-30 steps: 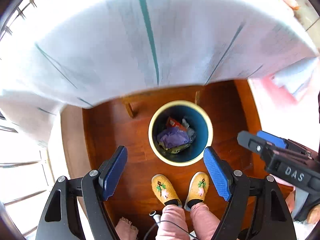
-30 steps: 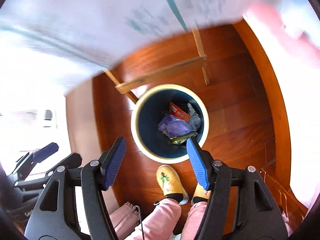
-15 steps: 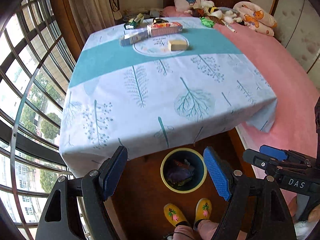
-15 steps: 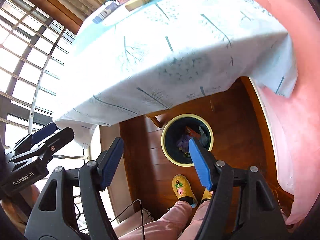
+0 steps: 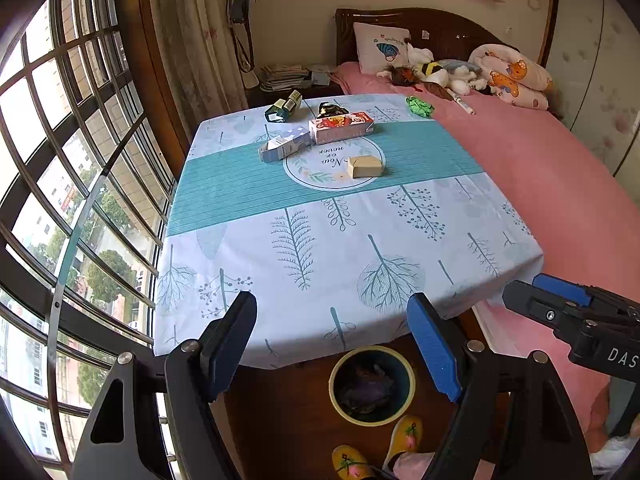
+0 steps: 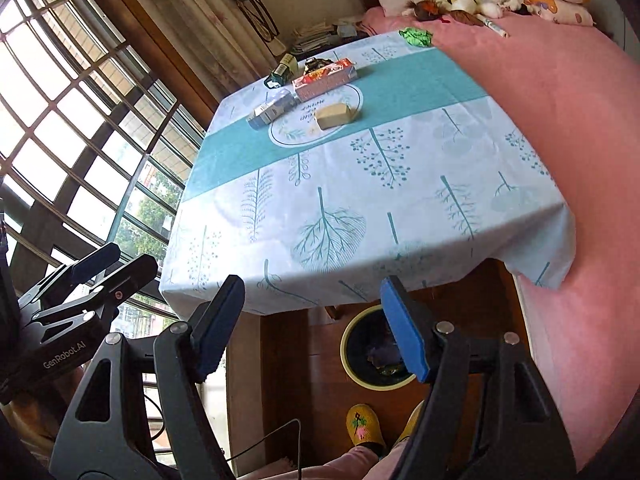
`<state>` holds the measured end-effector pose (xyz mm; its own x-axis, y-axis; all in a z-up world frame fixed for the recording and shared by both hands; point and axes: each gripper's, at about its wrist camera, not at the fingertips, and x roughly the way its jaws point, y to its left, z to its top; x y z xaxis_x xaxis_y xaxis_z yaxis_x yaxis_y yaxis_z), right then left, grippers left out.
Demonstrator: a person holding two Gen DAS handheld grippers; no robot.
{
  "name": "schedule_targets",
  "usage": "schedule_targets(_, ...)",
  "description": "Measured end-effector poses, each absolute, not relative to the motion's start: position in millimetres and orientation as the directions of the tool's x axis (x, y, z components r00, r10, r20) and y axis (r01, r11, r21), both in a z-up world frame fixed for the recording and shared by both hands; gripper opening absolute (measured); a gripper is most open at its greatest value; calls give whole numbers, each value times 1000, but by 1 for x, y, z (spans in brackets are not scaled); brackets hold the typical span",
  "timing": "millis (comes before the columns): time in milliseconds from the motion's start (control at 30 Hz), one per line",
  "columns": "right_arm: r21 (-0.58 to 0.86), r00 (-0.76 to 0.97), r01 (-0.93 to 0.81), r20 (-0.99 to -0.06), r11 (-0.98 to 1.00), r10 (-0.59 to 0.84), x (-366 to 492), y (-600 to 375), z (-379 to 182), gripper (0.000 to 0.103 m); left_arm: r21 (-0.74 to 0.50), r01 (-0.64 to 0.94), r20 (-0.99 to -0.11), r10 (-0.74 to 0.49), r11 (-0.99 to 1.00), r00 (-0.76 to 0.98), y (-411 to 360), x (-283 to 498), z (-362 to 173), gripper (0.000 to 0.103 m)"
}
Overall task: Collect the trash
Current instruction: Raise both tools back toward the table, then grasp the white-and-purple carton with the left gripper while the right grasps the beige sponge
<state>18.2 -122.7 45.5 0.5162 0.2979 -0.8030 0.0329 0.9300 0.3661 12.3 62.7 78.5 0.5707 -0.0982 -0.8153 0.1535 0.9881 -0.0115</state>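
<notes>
I am reading "DAS" on my right gripper [image 5: 576, 320]. "GenRobot.AI" is showing on my left gripper [image 6: 86, 280]. The tablecloth [image 5: 332, 240] is reading "Now or never", upside down.

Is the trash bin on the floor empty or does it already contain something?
Not empty: the trash bin holds crumpled purple material, visible through its open top.

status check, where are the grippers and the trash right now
Left hand-held gripper open, empty. Right hand-held gripper open, empty. Boxes, tan block, green wad on far tabletop; bin on floor below near edge. Path clear.
</notes>
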Motion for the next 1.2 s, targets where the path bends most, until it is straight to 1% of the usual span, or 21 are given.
schedule_targets(267,366,494,-54,-799,929,343,60,-136,42,68,20,71,-815,-25,997,579,41,44,78,80)
schedule_targets(433,360,492,-127,-787,924,374,92,-153,43,68,110,9,-790,82,994,608,28,67,86,80)
schedule_targets(633,371,466,-136,-794,918,390,127,-166,30,68,157,-15,-772,132,987,622,30,91,108,80)
schedule_targets(867,377,461,-132,-795,917,394,171,-159,18,68,226,49,-769,147,973,622,40,138,123,80)
schedule_targets(1033,370,474,-97,-799,924,370,211,-146,9,68,275,174,-772,109,946,626,54,199,119,80)
schedule_targets(1200,344,484,1,-822,939,301,259,-128,-13,68,274,310,-811,46,910,583,75,276,94,80)
